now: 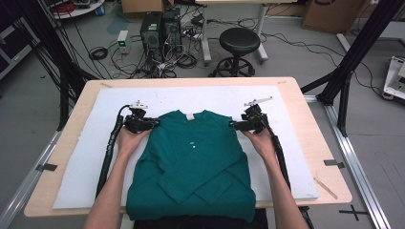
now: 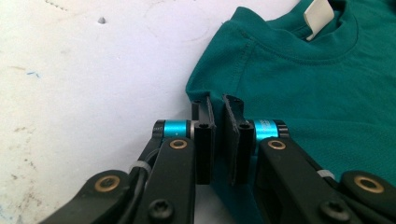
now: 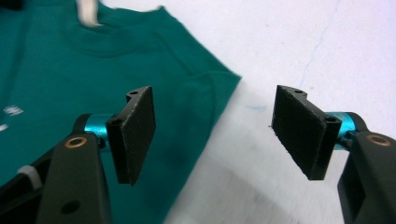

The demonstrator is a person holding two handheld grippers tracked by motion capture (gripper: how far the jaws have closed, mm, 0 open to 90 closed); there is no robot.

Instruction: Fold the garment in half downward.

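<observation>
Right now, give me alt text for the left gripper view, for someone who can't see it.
The left gripper, jaws nearly closed, pinches the shoulder corner of a teal T-shirt lying on a white mat. The shirt's collar and white neck label sit at upper right.

Bare white mat (image 1: pixel 296 143) around the shirt (image 1: pixel 196 162), unobstructed.

The green shirt's (image 1: pixel 191 162) lower hem runs off the bottom edge of the high view; its white neck label (image 3: pixel 88 11) is blurred.
</observation>
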